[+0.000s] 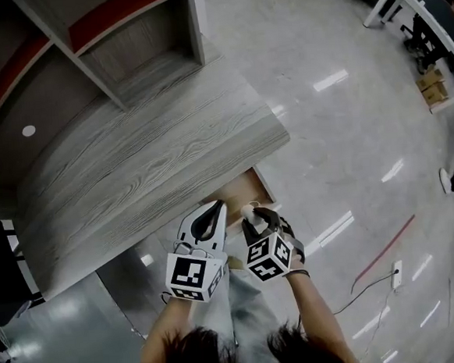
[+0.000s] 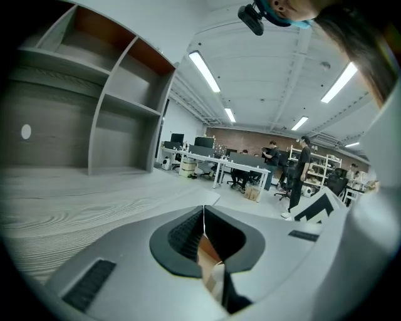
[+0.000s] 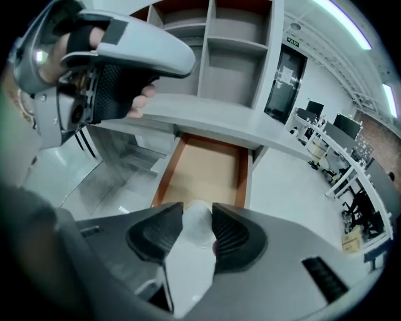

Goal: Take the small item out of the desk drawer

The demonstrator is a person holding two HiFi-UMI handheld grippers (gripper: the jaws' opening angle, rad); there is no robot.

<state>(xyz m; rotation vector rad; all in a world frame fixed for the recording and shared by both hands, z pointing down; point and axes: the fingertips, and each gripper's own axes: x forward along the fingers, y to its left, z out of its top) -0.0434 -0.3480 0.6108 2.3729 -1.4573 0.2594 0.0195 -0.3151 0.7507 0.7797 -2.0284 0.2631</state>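
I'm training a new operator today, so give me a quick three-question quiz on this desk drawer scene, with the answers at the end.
1. True or false: the desk drawer is pushed fully shut.
2. What sits between the right gripper's jaws? A) nothing B) a small white item C) a pen
3. Fill in: the left gripper's jaws are ___, with nothing between them.

Key
1. False: the drawer stands open below the right gripper.
2. B: the jaws press on the white item.
3. Together.
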